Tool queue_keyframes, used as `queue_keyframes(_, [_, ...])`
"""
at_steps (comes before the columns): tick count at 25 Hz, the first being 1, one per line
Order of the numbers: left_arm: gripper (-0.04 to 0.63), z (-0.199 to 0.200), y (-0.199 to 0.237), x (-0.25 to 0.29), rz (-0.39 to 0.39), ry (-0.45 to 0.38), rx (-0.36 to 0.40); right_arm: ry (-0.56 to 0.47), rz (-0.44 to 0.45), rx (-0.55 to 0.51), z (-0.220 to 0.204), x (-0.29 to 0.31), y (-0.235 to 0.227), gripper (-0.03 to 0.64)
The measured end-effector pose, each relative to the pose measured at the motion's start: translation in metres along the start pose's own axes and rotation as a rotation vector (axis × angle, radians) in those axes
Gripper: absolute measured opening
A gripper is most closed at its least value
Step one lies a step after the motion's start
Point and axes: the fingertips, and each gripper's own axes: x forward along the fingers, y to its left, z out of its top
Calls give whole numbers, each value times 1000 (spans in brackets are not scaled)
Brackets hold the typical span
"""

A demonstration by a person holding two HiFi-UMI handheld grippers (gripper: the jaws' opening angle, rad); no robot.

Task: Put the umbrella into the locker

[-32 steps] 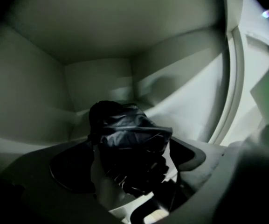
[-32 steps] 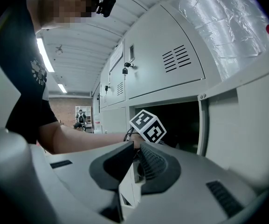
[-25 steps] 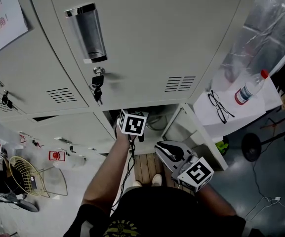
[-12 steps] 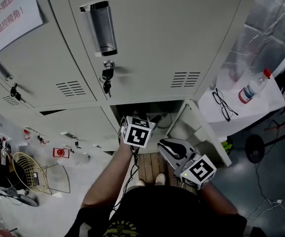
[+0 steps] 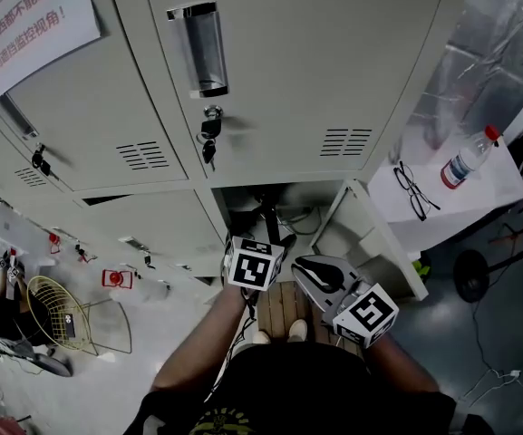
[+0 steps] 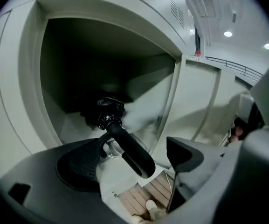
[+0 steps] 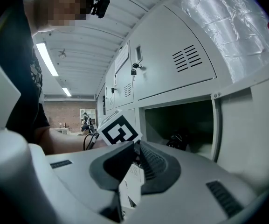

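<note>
A black folded umbrella (image 6: 107, 113) lies inside the open bottom locker (image 6: 36, 78), its thick handle (image 6: 127, 148) sticking out toward me. My left gripper (image 6: 135, 147) hovers just outside the opening, jaws open. The handle runs through the gap close to the left pad (image 6: 78, 164), and the right pad (image 6: 185, 154) stands well apart from it. In the head view the left gripper's marker cube (image 5: 255, 264) sits below the locker mouth, with the umbrella (image 5: 267, 214) dark inside. My right gripper (image 5: 320, 275) waits beside it, shut and empty. Its own view shows the right gripper (image 7: 135, 155) and the umbrella (image 7: 177, 140).
The locker's door (image 5: 370, 243) stands swung open to the right. Keys hang from the lock (image 5: 209, 139) of the locker above. A white table at right carries a water bottle (image 5: 465, 159) and glasses (image 5: 412, 191). A wire basket (image 5: 57, 320) sits on the floor at left.
The left gripper has drawn back out of the locker mouth toward the person, leaving the umbrella inside. The right gripper has barely moved.
</note>
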Motion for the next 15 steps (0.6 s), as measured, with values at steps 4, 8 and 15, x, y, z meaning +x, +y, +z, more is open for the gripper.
queue_keyframes(4, [466,-25,-7,10,-4,45,-2,7,-5,37,-1,-1,3,35])
queue_keyframes(8, [465,-34,-14,17,3,72,42,-1,6,22,0,-3,4,35])
queue_keyframes(15, [187,-39,-9,21,67,94,74,-20,8,11,1,-5,3,35])
